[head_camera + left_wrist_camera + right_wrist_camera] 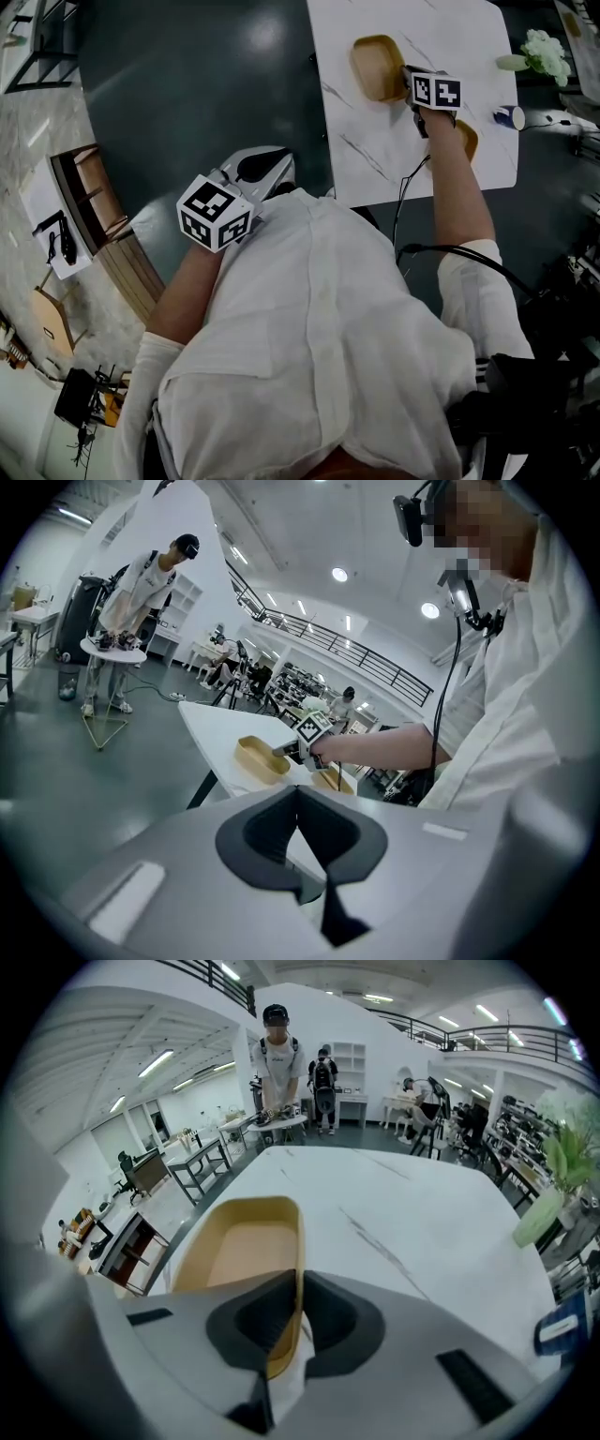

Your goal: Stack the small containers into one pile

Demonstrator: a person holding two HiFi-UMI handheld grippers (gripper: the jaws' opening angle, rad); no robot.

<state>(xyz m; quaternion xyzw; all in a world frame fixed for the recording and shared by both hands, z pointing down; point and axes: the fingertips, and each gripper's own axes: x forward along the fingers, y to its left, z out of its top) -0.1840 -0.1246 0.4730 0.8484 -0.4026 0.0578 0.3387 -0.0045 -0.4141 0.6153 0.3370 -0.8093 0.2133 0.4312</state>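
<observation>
A tan oblong container lies on the white marble table. My right gripper is shut on its near rim; in the right gripper view the thin wall of that container runs between the pads of my right gripper. A second tan container sits closer to me, mostly hidden under my right forearm; it also shows in the left gripper view as a second container. My left gripper hangs off the table over the dark floor, and in its own view this left gripper is shut on nothing.
A vase of white flowers and a small blue-and-white cup stand at the table's right edge. A wooden shelf sits on the floor to the left. A person works at a round table beyond the far end.
</observation>
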